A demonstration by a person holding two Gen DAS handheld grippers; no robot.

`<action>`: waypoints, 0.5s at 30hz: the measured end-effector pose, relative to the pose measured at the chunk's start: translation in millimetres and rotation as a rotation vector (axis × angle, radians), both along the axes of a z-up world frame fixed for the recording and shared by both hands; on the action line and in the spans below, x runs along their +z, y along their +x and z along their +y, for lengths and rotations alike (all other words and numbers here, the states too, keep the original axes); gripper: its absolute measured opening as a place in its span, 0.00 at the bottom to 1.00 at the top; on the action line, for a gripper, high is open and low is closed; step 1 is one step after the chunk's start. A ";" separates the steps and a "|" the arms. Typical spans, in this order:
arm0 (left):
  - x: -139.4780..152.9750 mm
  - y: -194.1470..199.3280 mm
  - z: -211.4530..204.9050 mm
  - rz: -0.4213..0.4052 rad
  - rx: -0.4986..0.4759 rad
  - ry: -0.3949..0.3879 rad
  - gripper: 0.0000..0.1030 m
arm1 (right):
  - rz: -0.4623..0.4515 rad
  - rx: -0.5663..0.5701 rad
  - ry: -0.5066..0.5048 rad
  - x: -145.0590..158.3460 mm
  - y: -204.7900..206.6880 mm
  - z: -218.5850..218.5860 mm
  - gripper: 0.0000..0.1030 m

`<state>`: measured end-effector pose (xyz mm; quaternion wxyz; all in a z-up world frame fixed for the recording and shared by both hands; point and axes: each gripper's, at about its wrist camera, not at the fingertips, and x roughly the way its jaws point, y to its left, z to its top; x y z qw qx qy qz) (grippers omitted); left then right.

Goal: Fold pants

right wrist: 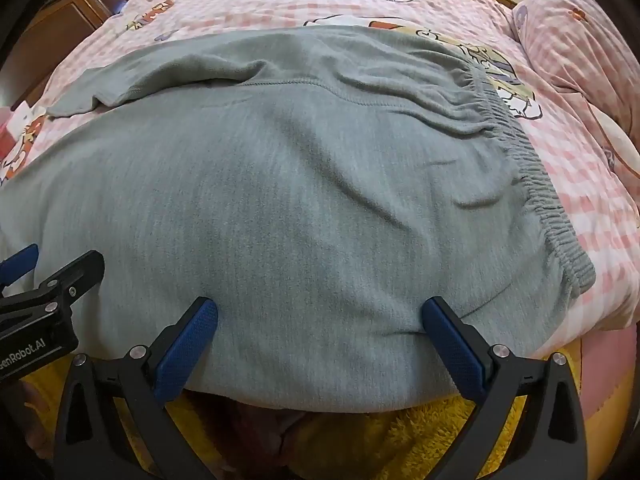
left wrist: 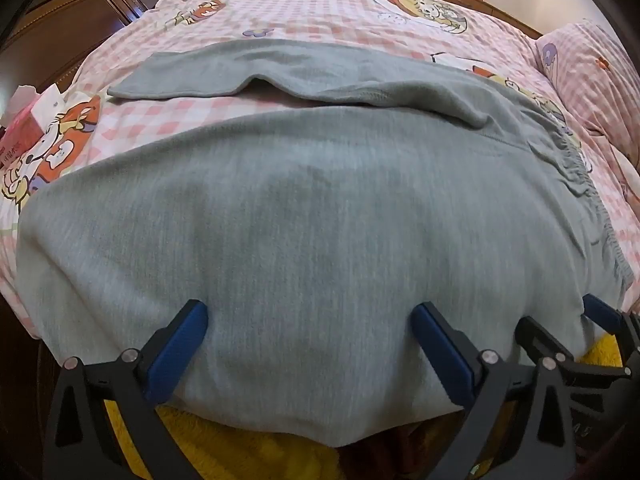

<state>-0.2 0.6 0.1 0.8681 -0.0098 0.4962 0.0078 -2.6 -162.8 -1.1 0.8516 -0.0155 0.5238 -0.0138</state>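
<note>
Broadly, a bed with a pink checked cartoon quilt [left wrist: 320,12] fills both views, and grey pants [left wrist: 304,208] lie spread across it, 1 leg nearest, the other beyond, the gathered waistband [right wrist: 536,184] to the right. Soft, limp knit fabric, likely light, best pinched at the near edge. Left gripper [left wrist: 308,332] and right gripper [right wrist: 320,324] both sit spread wide, holding nothing, at that edge.

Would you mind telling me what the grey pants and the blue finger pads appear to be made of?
The grey pants look like soft matte knit, probably cotton jersey or fleece: heathered surface, visible stitched seam, gathered elastic waistband. The blue finger pads look like rubber or textured plastic, with a fine dimpled grip pattern; which one I cannot tell.
</note>
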 end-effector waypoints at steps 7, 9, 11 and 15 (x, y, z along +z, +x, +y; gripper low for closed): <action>0.0 0.1 -0.4 0.001 0.000 0.004 1.00 | -0.020 0.000 0.005 2.6 -5.3 0.2 1.00; 0.0 0.1 -0.4 0.001 0.000 0.004 1.00 | -0.018 -0.002 0.006 3.2 -4.6 0.0 1.00; 0.0 0.1 -0.5 0.001 0.000 0.004 1.00 | -0.019 -0.001 0.006 3.1 -5.0 0.0 1.00; 0.0 0.1 -0.3 0.001 0.000 0.005 1.00 | -0.019 -0.001 0.007 3.4 -5.3 -0.4 1.00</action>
